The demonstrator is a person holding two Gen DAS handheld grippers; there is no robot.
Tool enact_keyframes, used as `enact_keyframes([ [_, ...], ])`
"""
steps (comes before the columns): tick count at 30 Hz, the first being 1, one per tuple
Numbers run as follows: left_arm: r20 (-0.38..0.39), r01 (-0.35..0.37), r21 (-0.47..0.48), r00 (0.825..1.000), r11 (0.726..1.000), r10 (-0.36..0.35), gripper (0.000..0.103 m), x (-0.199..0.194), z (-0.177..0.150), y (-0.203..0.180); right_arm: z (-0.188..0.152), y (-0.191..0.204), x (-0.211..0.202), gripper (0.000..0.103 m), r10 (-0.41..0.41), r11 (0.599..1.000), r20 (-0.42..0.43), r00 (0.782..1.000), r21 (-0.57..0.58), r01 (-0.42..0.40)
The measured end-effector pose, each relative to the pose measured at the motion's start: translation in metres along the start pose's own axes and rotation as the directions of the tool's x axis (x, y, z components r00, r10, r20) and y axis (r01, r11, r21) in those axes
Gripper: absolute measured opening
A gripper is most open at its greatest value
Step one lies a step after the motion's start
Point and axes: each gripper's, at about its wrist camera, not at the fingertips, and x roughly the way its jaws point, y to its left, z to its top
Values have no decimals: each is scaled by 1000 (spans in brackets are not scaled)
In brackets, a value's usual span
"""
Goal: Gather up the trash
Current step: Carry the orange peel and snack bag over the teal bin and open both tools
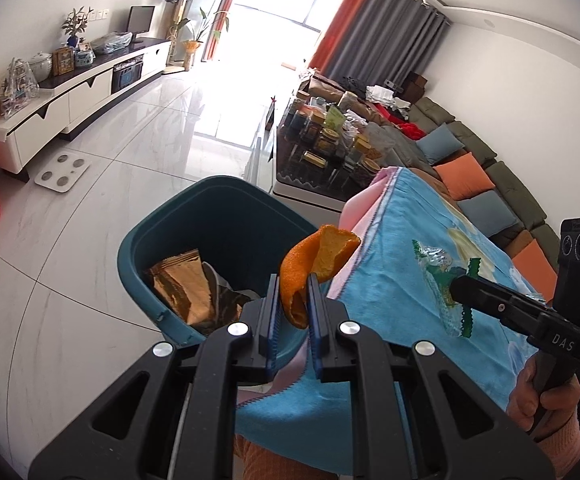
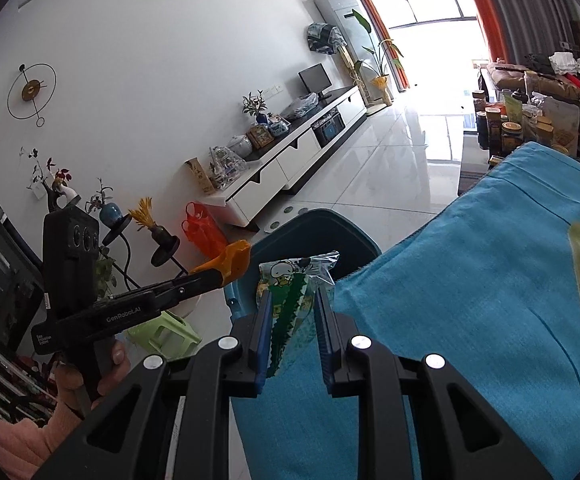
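A teal bin [image 1: 217,232] stands on glossy white tile beside a fuzzy blue towel [image 1: 422,280], crumpled foil bags inside. The left gripper [image 1: 293,300] pinches curled orange peel [image 1: 310,264] over the rim. The right gripper [image 2: 292,316] clamps a crinkly green wrapper [image 2: 290,292]; its handle reads "DAS".

Glossy floor tiles [image 1: 89,240], terry towel [image 1: 410,280]

You have a pale glossy tiled floor [image 1: 101,200] under everything. The teal bin [image 1: 217,216] stands directly on it. Beyond the bin's left side lies a white bathroom scale [image 1: 62,171]; further that way a long white cabinet [image 1: 69,104] rests along the wall. Right of the bin, a surface draped in blue towel [image 1: 406,280] stands just beside it.
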Motion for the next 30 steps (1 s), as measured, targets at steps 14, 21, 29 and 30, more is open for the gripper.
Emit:
enact_keyframes([
  [14, -29, -60, -30, 998, 998, 59, 13, 19, 6, 19, 23, 5, 53, 19, 17, 1000, -63, 998, 1, -17],
  [21, -48, -81, -28, 996, 996, 80, 13, 35, 10, 22, 30, 2, 81, 19, -3, 1000, -95, 995, 16, 5],
  [29, -88, -107, -60, 991, 993, 101, 13, 62, 10, 29, 37, -4, 110, 19, -26, 997, -140, 990, 64, 36],
  [30, -93, -107, -64, 991, 992, 101, 13, 65, 10, 30, 38, -5, 113, 20, -34, 997, -144, 989, 67, 44],
])
